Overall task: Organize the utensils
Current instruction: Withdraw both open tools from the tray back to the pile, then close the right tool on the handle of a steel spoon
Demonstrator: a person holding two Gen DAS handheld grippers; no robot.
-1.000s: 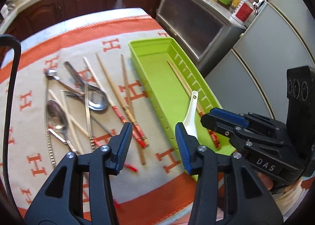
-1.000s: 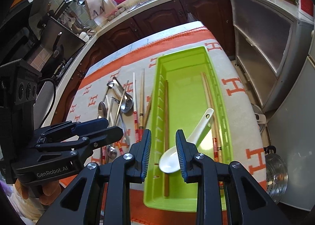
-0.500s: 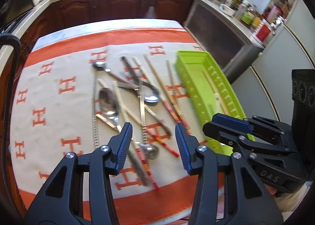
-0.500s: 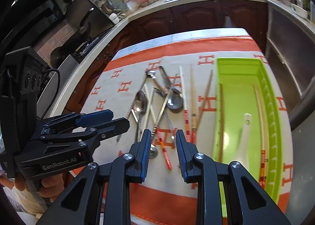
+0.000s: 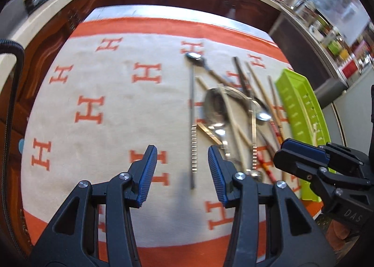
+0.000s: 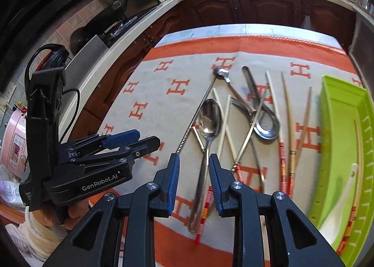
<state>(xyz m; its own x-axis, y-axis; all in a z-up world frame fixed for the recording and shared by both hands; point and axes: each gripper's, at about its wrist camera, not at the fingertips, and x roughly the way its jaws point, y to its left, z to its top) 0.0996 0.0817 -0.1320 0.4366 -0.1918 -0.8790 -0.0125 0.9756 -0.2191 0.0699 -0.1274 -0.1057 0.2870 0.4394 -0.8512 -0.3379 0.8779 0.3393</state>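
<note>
Left gripper: the left gripper hung over the near part of the cloth with its blue pads apart and nothing between them, so open and empty. Only bare cloth with an orange H showed in the gap.
Right gripper: the right gripper had its pads closer together but still parted, hovering above the handle of a steel spoon. The handle ran through the gap in the picture, but the pads weren't pressing on it, so I'd call it open too.
Hand: a bit of a hand in a cream sleeve showed at the near left, under the left gripper's body.
Cloth: a beige cloth with an orange border and orange H marks covered the worktop.
Utensil pile: the loose stuff lay in a messy heap right of centre, just left of the tray. There was the steel spoon, a bigger steel ladle-type spoon, a fork, a small spoon at the far end, and several chopsticks crossing each other, some with red banded ends.
Tray: a lime green tray sat at the right edge of the cloth. A white ceramic spoon and a chopstick lay inside it.
Far side: dark wooden cabinets under a pale counter.
</note>
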